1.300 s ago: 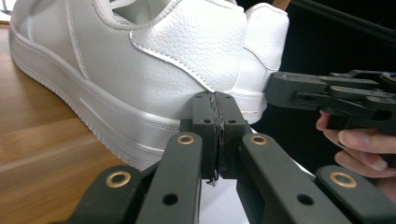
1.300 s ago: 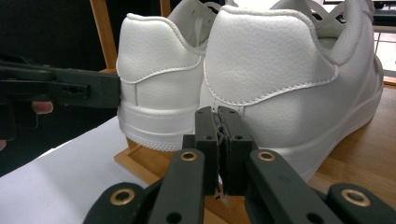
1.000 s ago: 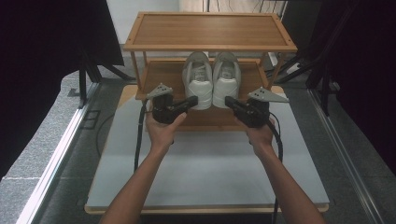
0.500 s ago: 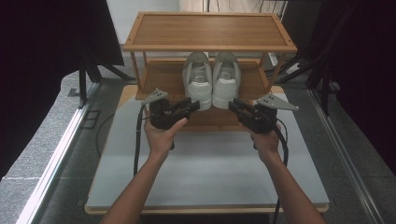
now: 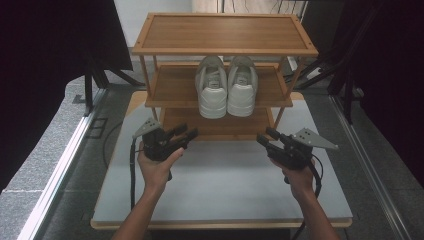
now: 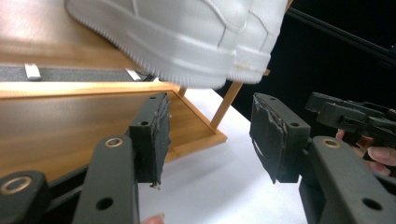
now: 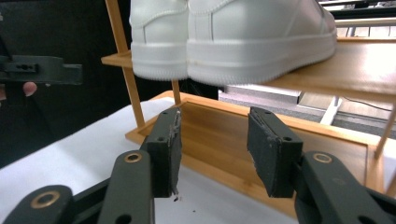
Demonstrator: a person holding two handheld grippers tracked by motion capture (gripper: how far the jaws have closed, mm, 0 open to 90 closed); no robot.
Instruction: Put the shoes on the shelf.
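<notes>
Viewing pale grey tabletop (image 5: 220, 185), three-tier wooden shoe rack (image 5: 225, 47) at its far edge, dark curtains around | my left gripper (image 5: 182, 136) and right gripper (image 5: 264, 137) hover before bottom shelf, jaws wide, empty | gripper views show pair of white sneakers (image 7: 233, 35) overhanging middle shelf's front edge

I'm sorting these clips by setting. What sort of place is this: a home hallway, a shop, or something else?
Probably a recording studio or lab rather than a home: a wooden shoe rack with white sneakers stands on a white board, black curtains hang around it, and stand legs rest on grey flooring.
</notes>
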